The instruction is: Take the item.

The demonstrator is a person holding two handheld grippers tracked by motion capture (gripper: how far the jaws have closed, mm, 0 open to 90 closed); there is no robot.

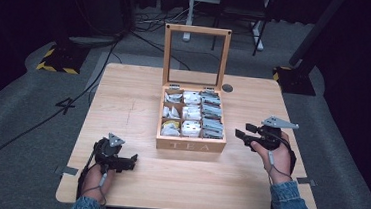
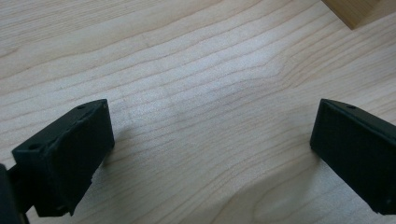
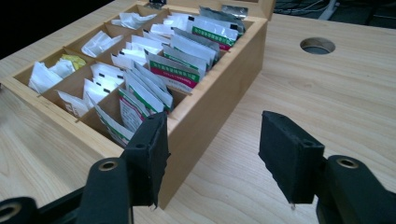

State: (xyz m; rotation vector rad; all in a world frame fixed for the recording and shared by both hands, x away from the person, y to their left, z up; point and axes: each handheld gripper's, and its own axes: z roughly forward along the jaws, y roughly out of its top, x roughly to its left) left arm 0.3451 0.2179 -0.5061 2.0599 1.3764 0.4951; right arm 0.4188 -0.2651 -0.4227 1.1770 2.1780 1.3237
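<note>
Table [image 1: 124,94]: pale wood, tea box [image 1: 190,144] centred, lid up (sachets [image 3: 154,70] inside).
Left tongs [image 1: 130,161]: mine, released, over bare wood.
Right tongs [image 1: 244,130]: released beside the box.

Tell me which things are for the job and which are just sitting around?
Probably for the job:
tea box, lid up
tea bags in its compartments
left gripper, open over bare table
right gripper, open beside the box

Just sitting around:
table
round hole in the table
cables on the floor
yellow-and-black stand foot
</note>
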